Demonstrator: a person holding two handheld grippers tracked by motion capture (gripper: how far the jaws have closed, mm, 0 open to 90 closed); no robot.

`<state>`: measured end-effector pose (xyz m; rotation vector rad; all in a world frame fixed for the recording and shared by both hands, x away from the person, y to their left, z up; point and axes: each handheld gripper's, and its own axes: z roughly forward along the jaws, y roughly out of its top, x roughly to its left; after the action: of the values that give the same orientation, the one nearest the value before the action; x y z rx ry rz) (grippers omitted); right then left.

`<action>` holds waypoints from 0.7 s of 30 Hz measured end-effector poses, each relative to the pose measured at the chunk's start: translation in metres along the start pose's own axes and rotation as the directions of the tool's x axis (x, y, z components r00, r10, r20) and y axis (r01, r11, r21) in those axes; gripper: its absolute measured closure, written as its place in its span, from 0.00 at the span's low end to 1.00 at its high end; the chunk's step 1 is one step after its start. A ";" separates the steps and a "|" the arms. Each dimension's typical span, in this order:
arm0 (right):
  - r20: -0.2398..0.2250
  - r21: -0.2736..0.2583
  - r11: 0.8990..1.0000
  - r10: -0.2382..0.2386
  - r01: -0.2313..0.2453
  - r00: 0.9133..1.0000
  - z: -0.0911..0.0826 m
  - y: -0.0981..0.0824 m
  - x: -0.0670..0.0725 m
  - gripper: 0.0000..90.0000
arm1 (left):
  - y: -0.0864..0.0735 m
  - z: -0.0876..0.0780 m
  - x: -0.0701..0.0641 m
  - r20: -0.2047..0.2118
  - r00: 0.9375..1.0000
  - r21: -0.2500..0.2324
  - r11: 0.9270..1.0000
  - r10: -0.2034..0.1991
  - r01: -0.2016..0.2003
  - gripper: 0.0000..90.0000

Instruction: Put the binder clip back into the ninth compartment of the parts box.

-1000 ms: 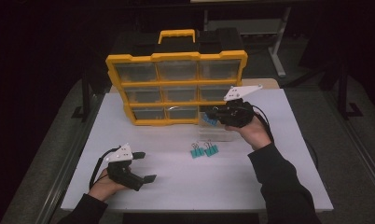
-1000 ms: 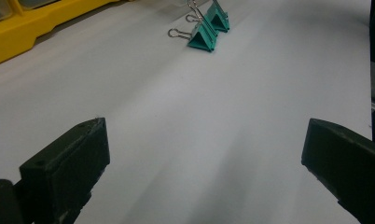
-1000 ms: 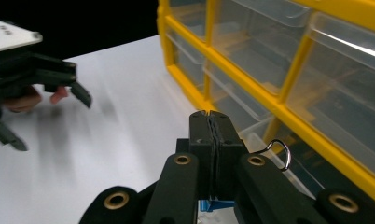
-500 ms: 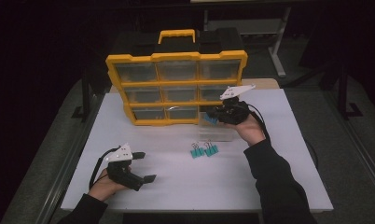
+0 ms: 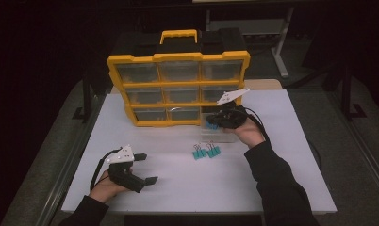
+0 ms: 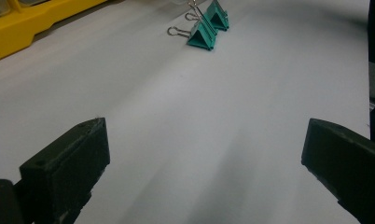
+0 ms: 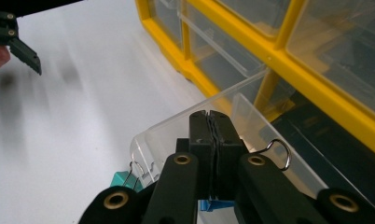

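High view: the right gripper (image 5: pixel 215 121) is hanging at the bottom right corner of the yellow organizer (image 5: pixel 178 89), over a clear drawer (image 5: pixel 220 136) that is lying on the white table (image 5: pixel 272 174) just in front of the cabinet. A blue clip (image 5: pixel 212 125) is showing at the gripper's tip. Two teal clips (image 5: pixel 206 151) are lying side by side on the table, just in front of the drawer and apart from both grippers. The left gripper (image 5: pixel 145 168) is resting low at the near left of the table, well apart from the clips, its jaws standing wide apart with nothing between them.

Right gripper view: the two black jaws are pressing together, pad against pad, and are pointing down over the drawer's (image 7: pixel 209 121) rim. The blue clip (image 7: pixel 213 205) is sitting just beneath the jaws and one of its wire handles (image 7: pixel 276 151) is looping out beside them; the jaws appear to be pinching a part of this clip, though the contact itself is hidden. A teal clip (image 7: pixel 122 179) is lying just outside the drawer wall. The organizer (image 7: pixel 279 56) is filling the upper right, and the left gripper (image 7: pixel 17 39) is showing far off at the upper left.

Left gripper view: the jaws are standing wide apart above bare table (image 6: pixel 199 140). The two teal clips (image 6: pixel 206 28) are lying ahead, wire handles pointing left, with the organizer's yellow base (image 6: pixel 31 23) at the upper left.
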<state>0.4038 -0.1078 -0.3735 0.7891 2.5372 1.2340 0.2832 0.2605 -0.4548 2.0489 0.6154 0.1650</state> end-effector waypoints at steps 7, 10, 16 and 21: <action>-0.003 -0.004 1.000 -0.006 0.006 1.000 0.000 0.000 0.001 0.80 | 0.000 0.000 0.000 0.000 1.000 -0.002 1.000 0.000 0.000 0.01; 0.000 -0.014 1.000 0.002 -0.002 1.000 -0.004 0.002 0.003 0.74 | 0.000 -0.001 0.000 0.000 1.000 -0.002 1.000 -0.001 0.001 0.01; -0.008 -0.043 0.999 0.014 -0.014 1.000 -0.016 0.005 0.010 0.65 | 0.000 -0.001 0.000 -0.001 1.000 -0.004 1.000 -0.001 0.001 0.01; -0.016 -0.035 0.999 0.019 -0.019 1.000 -0.023 0.005 0.017 0.60 | 0.000 -0.001 -0.001 -0.001 1.000 -0.009 1.000 -0.003 0.003 0.01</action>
<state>0.3822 -0.1111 -0.3546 0.8008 2.5193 1.2919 0.2823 0.2610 -0.4539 2.0394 0.6170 0.1670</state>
